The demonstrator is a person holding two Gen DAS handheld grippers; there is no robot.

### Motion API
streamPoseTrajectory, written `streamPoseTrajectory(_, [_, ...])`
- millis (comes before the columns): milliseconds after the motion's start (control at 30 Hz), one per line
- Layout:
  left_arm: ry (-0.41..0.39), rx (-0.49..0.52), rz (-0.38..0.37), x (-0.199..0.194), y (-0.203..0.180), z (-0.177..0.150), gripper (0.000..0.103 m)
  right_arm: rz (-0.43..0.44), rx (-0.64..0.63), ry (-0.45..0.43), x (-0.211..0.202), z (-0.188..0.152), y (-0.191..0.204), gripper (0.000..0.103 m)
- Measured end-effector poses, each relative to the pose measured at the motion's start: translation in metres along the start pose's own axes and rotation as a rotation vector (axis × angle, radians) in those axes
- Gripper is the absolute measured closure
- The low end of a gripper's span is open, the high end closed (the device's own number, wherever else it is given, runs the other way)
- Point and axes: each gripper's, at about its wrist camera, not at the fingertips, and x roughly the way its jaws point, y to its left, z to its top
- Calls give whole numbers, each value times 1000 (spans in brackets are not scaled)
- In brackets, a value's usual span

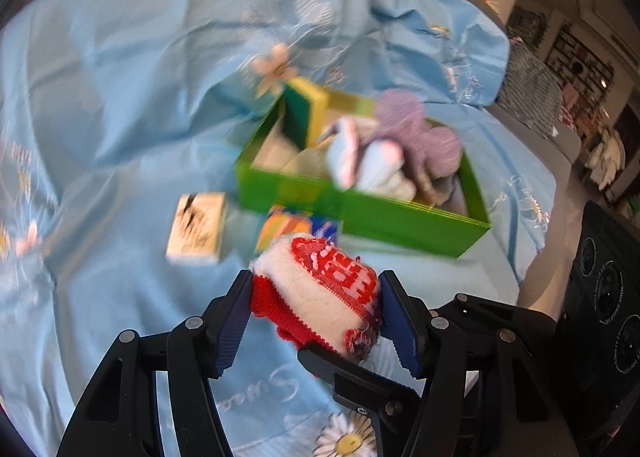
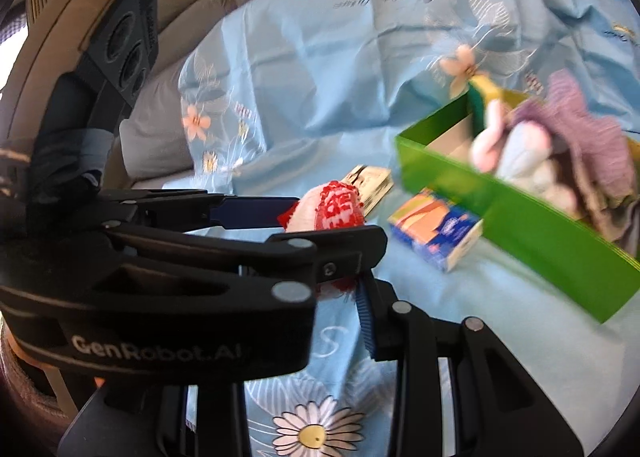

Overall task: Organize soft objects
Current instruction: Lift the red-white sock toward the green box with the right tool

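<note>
Both grippers pinch the rolled red-and-white sock (image 1: pixel 320 293) above the blue sheet (image 1: pixel 100 97) — left gripper (image 1: pixel 316 317) clamped across it, right gripper (image 2: pixel 362 285) nipping one end — so uneven pulling could unroll it short of the green box (image 1: pixel 360 217).

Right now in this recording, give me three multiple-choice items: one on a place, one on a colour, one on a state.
1. Where does the blue-and-orange packet lie?
A. inside the green box
B. on the sheet beside the green box
C. in a gripper

2. What colour is the sheet?
A. light blue
B. dark red
C. plain white

3. What is the left gripper doing?
A. standing open over nothing
B. gripping the box wall
C. clamped on the red-and-white sock

Answers: 1 B, the packet sits on the cloth against the outer wall of the green box. 2 A, pale blue with printed flowers. 3 C, both pads press the bundle's sides.
</note>
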Motion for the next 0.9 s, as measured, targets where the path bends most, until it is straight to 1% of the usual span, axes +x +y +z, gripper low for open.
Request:
streamPoseTrajectory(133, [-31,84,1,4,-32,27,39,-27,20,-77,-25,13,-22,70])
streamPoseTrajectory(233, [-55,136,-13,11,-55,48,39,-59,37,-126,-40,26,-45,70])
streamPoseTrajectory(333, [-70,167,-41,22,-71,69,39,-92,52,-165,-51,38,-67,70])
streamPoseTrajectory(433, [-67,176,-73,36,-83,91,39,-129,54,-190,-55,51,-87,70])
streamPoseTrajectory(567, [-45,163,-106,53,-88,117,39,-157,63,-203,-54,67,-113,70])
streamPoseTrajectory(700, [-17,140,-119,75,-88,138,39,-174,78,-201,-47,81,-135,70])
streamPoseTrajectory(900, [42,89,-104,114,-76,148,39,-201,107,-137,-18,94,-161,70])
